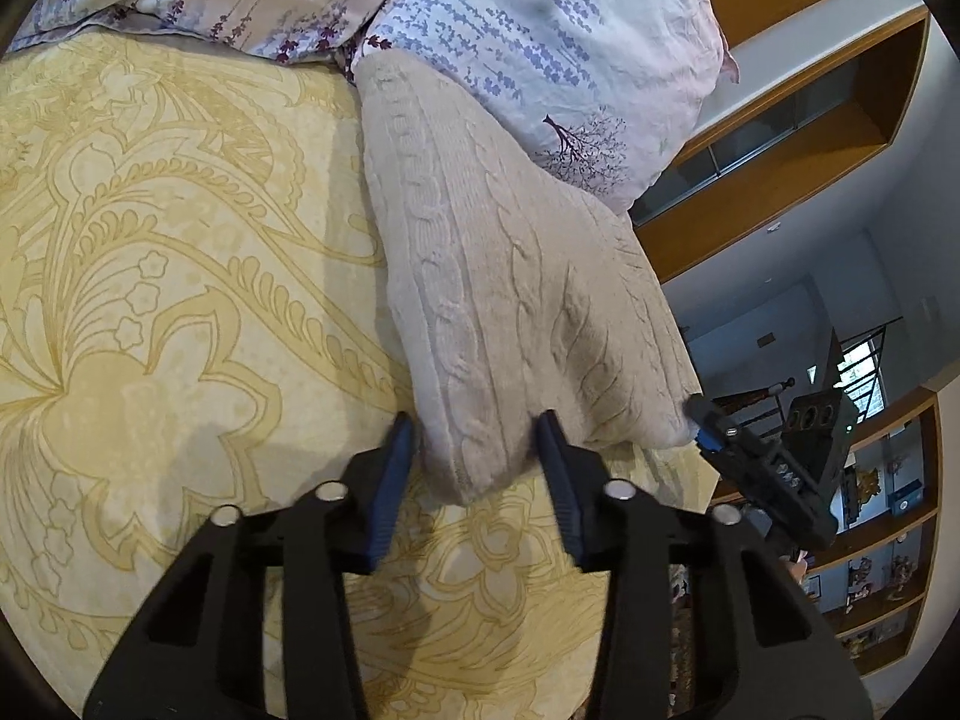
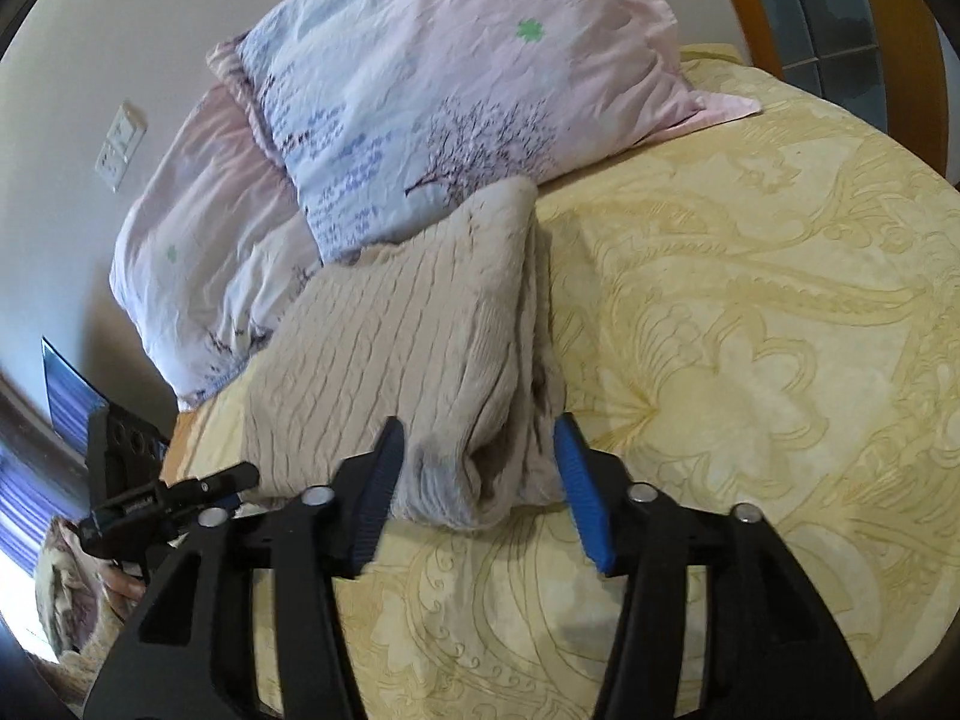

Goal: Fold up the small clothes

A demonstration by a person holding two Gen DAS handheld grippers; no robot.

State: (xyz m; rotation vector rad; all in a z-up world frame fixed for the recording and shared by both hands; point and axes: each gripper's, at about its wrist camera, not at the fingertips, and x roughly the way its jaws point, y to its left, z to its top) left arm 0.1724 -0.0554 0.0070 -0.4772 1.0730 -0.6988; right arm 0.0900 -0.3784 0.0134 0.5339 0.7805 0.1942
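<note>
I see a big bed [image 1: 180, 270] with a yellow cover that has swirly flowers on it. At the far end lie two pillows [image 2: 420, 90] with pink and blue patterns and little trees. A beige knitted sweater [image 1: 510, 276] lies folded on the bed, and its far end touches the pillows. My left gripper [image 1: 474, 426] sits at the near corner of the sweater. Its two fingers [image 1: 393, 468] are partly open, and the corner of the sweater sticks in between them. The finger on the right of the picture touches the knit, but I see a thin gap beside the other finger, so I cannot tell if the sweater is really pinched. My right gripper [image 2: 477, 429] is at the other near end of the sweater, where the folded layers bunch up. Its fingers [image 2: 579, 480] are partly open too, and the bunched cloth fills most of the space between them. The left finger presses against the cloth, and the right finger is just beside it. I cannot tell if it has a firm hold. Each camera also sees the other gripper off to the side, near the sweater's edge.
</note>
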